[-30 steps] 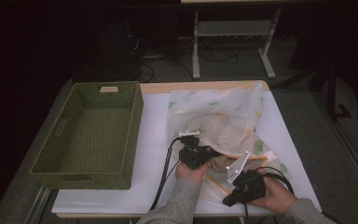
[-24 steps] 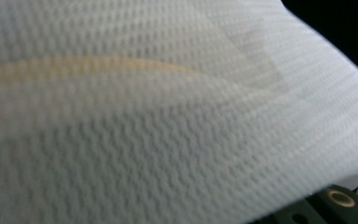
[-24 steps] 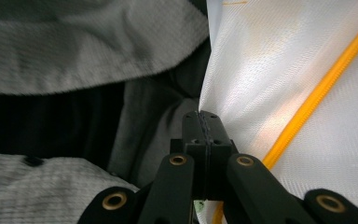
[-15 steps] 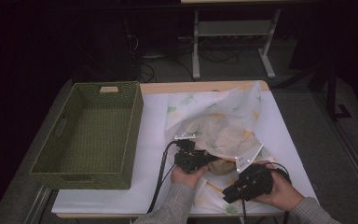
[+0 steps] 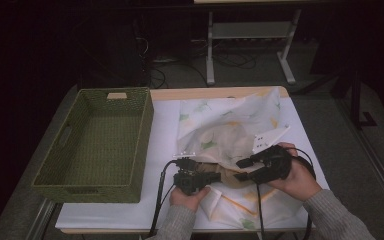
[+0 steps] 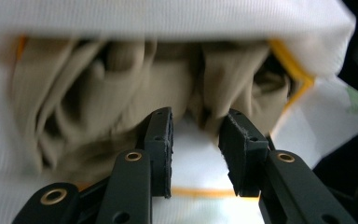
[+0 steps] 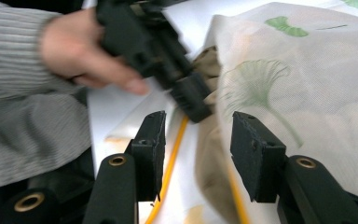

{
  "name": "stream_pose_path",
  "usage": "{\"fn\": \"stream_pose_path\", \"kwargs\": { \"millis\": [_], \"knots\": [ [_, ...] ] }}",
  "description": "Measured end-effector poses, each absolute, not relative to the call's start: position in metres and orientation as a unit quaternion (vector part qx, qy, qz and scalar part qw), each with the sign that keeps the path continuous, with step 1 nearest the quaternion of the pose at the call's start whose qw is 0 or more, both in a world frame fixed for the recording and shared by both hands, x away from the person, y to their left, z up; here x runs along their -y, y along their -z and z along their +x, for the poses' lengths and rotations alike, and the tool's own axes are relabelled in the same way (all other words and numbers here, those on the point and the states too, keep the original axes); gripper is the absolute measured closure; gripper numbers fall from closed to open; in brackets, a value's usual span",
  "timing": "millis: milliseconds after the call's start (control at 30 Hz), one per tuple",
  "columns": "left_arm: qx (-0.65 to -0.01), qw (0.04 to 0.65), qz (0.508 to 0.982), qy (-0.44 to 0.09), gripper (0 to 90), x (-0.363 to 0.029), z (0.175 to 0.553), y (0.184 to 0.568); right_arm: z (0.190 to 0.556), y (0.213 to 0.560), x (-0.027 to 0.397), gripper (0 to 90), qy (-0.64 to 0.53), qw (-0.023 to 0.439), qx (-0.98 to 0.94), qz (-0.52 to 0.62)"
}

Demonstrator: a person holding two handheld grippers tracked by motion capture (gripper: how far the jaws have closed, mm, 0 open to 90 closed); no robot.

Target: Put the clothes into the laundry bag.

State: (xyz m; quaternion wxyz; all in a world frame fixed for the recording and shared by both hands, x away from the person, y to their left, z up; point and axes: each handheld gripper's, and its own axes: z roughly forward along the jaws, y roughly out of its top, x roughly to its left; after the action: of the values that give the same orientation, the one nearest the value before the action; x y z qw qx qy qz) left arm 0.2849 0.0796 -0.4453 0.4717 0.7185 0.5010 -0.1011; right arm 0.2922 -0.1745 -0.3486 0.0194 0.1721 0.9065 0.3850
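Beige garment (image 5: 225, 172) bunched inside leaf-printed white bag (image 5: 230, 130), mouth toward near edge, long axis running near to far. Left gripper (image 5: 215, 177) and right gripper (image 5: 240, 169) at mouth, jaws apart, just opened, nothing clamped. Green woven basket (image 5: 97, 145) left on surface (image 5: 165, 120).

A green woven basket (image 5: 96, 145) sits on the left part of the table (image 5: 165, 107), with a pale tag (image 5: 116, 95) on its far rim and a handle slot in its long side wall. A white sheet (image 5: 161, 130) covers the tabletop, whose wooden far edge shows beyond it. Behind the table, on the dark floor, stands a grey metal rack (image 5: 250, 37) amid loose cables (image 5: 155, 75).
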Motion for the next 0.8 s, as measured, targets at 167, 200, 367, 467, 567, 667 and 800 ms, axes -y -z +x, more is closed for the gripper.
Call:
{"fn": "stream_pose_path", "kwargs": {
  "millis": [167,200,367,467,567,667,800],
  "knots": [
    [-0.518,0.436,0.727,0.117,64.9,-0.096,0.278,0.446,0.306,0.357,0.162,55.7,-0.37,0.029,-0.912,0.176],
    [-0.521,0.425,0.73,0.121,64.9,-0.1,0.276,0.446,0.307,0.359,0.159,55.7,-0.368,0.029,-0.912,0.177],
    [-0.532,0.407,0.731,0.129,63.1,-0.117,0.266,0.446,0.311,0.363,0.152,55.3,-0.364,0.034,-0.915,0.17],
    [-0.524,0.437,0.718,0.138,62.3,-0.121,0.264,0.442,0.312,0.365,0.148,59.3,-0.354,0.045,-0.919,0.168],
    [-0.522,0.445,0.715,0.134,61.1,-0.117,0.266,0.438,0.314,0.367,0.146,72.1,-0.344,0.064,-0.92,0.175],
    [-0.529,0.449,0.711,0.117,58.2,-0.112,0.27,0.436,0.316,0.367,0.145,87.8,-0.328,0.07,-0.925,0.178],
    [-0.548,0.462,0.693,0.072,54.9,-0.115,0.269,0.433,0.316,0.364,0.148,89.6,-0.336,0.037,-0.924,0.176]
  ]
}}
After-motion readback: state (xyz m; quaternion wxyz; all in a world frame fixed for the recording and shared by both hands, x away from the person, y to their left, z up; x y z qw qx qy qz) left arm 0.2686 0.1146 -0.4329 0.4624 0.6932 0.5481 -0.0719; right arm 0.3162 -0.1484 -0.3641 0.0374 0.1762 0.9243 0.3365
